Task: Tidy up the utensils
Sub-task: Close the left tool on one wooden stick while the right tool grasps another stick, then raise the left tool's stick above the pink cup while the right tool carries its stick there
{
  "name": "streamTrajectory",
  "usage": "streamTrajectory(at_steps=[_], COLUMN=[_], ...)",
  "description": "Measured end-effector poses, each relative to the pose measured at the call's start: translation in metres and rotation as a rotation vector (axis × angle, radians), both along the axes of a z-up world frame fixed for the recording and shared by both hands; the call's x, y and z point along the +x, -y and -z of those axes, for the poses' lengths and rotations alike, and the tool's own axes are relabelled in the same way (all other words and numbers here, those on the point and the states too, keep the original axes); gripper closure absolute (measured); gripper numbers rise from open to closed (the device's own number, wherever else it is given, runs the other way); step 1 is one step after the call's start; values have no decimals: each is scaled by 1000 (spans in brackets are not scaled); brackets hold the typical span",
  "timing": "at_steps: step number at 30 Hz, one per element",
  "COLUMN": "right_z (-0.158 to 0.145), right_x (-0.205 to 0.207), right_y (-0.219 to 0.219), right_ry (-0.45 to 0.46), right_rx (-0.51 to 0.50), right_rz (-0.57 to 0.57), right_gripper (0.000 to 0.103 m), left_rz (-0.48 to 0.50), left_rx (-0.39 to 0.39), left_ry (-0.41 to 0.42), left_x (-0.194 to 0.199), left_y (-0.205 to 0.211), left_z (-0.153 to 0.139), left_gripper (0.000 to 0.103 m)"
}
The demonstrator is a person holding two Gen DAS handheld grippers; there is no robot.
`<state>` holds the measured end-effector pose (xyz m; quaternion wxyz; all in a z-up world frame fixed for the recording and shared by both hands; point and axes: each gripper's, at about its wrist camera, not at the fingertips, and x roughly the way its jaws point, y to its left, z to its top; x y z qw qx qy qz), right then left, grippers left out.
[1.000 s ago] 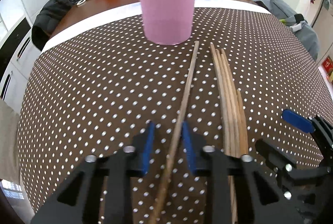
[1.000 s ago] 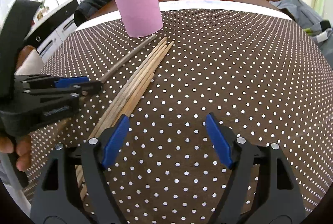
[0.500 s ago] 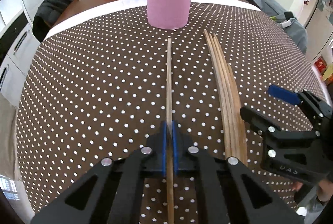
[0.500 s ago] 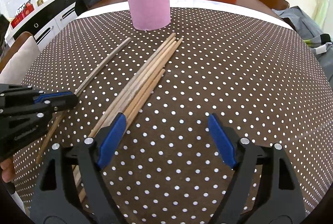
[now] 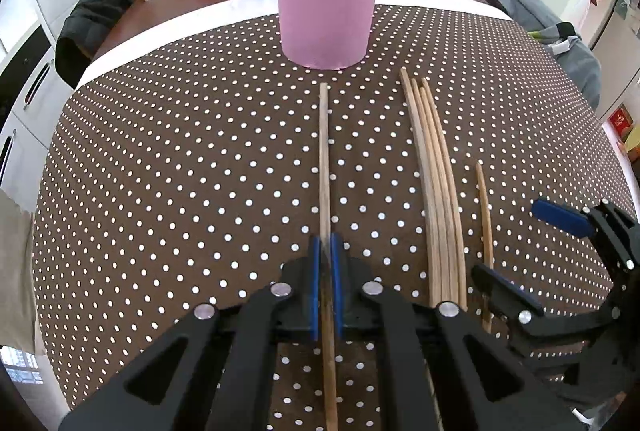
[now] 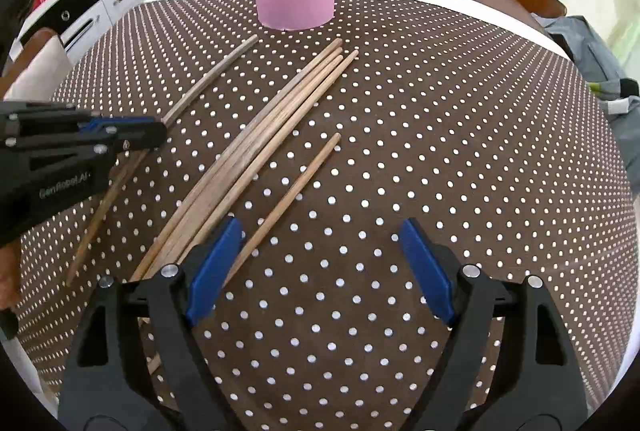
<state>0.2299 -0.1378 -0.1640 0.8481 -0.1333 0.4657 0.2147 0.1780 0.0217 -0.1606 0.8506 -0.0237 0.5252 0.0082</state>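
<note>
L gripper (image 5: 326, 283) went from spread to clamped on lone chopstick (image 5: 324, 167) near pink cup (image 5: 328, 3); pick secured, cup drop next. R gripper (image 6: 320, 267) spread, empty, by chopstick bundle (image 6: 256, 155).

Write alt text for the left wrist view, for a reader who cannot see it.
The left hand-held gripper is shut on a single thin wooden chopstick that points toward a pink cylindrical cup holding more sticks. They sit on a brown cloth with white polka dots. To the right lie a bundle of wooden chopsticks, one shorter-looking stick, and the open right hand-held gripper.
</note>
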Motion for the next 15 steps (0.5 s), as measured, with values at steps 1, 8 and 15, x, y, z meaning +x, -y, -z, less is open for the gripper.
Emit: streamTrajectory(at_steps=[1, 8, 15], right_z=[-1, -8, -12], right_x=[0, 9, 33], right_y=[-1, 2, 8], right_ry=[-2, -80, -54], right_rx=[-8, -50, 16], right_rz=[-1, -148, -194], right_gripper=[24, 72, 94], left_rz=[-1, 11, -21], left_rx=[3, -5, -28], left_ry=[-5, -36, -25], left_x=[2, 9, 9], left_y=[1, -3, -7], left_z=[0, -1, 0], left_gripper=[96, 96, 96])
